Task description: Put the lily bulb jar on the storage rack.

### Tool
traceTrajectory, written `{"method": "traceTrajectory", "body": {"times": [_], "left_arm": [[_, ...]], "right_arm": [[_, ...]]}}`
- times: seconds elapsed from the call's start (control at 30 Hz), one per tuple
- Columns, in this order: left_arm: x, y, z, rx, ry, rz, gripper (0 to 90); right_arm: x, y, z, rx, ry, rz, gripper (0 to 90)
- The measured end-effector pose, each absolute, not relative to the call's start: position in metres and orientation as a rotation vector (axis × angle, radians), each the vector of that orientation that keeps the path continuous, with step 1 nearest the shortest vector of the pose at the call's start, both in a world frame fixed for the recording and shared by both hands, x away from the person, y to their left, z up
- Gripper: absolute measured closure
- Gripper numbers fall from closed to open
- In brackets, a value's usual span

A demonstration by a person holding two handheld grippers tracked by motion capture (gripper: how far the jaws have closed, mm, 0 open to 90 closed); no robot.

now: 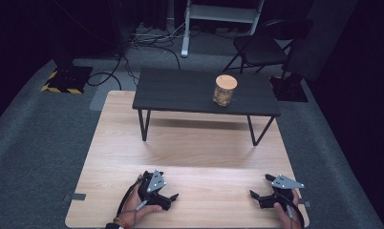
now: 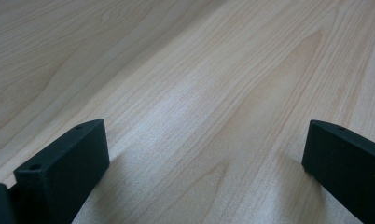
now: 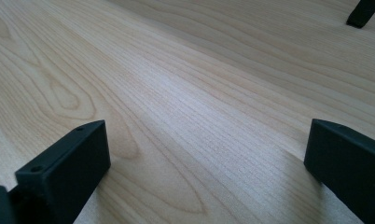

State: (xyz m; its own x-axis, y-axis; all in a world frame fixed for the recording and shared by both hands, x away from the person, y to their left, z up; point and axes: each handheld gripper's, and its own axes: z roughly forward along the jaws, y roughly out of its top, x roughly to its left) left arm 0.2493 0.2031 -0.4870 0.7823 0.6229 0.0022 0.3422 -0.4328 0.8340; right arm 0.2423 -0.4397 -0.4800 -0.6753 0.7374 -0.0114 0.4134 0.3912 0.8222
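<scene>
Tongs first: your left tongs [image 1: 170, 197] rest low on the light wooden tabletop [image 1: 190, 143] at its near edge, jaws spread wide with nothing between them but bare wood grain [image 2: 199, 140]. Your right tongs [image 1: 259, 188] sit level with them and well apart to the side, equally wide open and holding nothing, their jaws pointing inward toward the left pair. From the right gripper view, one dark table leg [image 3: 362, 11] stands ahead of the jaws; the left gripper view has plain wood ahead. Farther out, beyond both tongs, the small black table [image 1: 204, 93] stands on the tabletop. On it, nearer your right tongs' side, sits the cork-lidded jar [image 1: 224, 89], upright and untouched.
</scene>
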Motion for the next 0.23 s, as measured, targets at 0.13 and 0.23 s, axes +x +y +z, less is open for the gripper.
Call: {"method": "traceTrajectory", "body": {"times": [0.13, 0.23], "left_arm": [[0.2493, 0.2031, -0.4869, 2.060, 0.718, 0.389, 0.5], [0.2493, 0.2031, -0.4869, 2.060, 0.718, 0.389, 0.5]], "right_arm": [[0.2423, -0.4396, -0.4800, 0.997, 2.279, 1.187, 0.0], [0.2422, -0.4395, -0.4800, 0.997, 2.278, 1.187, 0.0]]}}
